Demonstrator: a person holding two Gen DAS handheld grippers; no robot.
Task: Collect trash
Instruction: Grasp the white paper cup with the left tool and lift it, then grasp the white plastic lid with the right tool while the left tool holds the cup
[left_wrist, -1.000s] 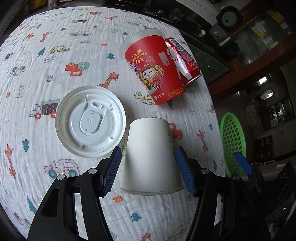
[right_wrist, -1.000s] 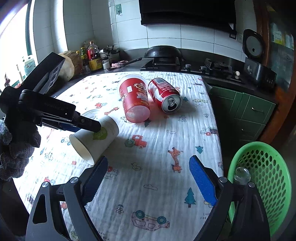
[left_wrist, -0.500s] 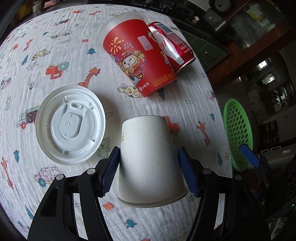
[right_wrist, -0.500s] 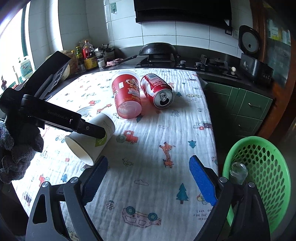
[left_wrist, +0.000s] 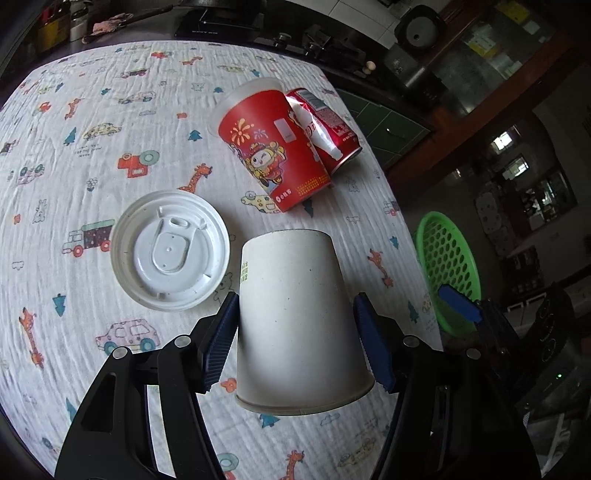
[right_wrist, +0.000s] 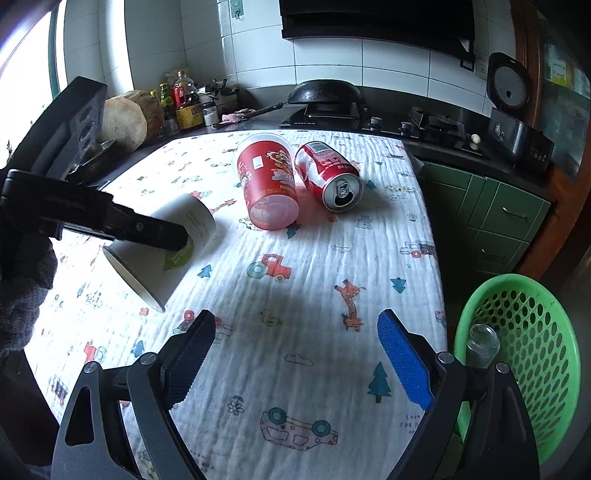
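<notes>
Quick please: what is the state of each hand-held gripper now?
Left hand-held gripper: jaws closing on the white paper cup, holding it.
Right hand-held gripper: open, nothing between its jaws.

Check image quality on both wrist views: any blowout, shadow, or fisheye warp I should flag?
Right wrist: window at the left blown out to white; soft shadow on the tablecloth ahead of the right claw; wall tile lines bow. Left wrist: tablecloth edges curve hard, background at the right is dim, white cup sharp.
</notes>
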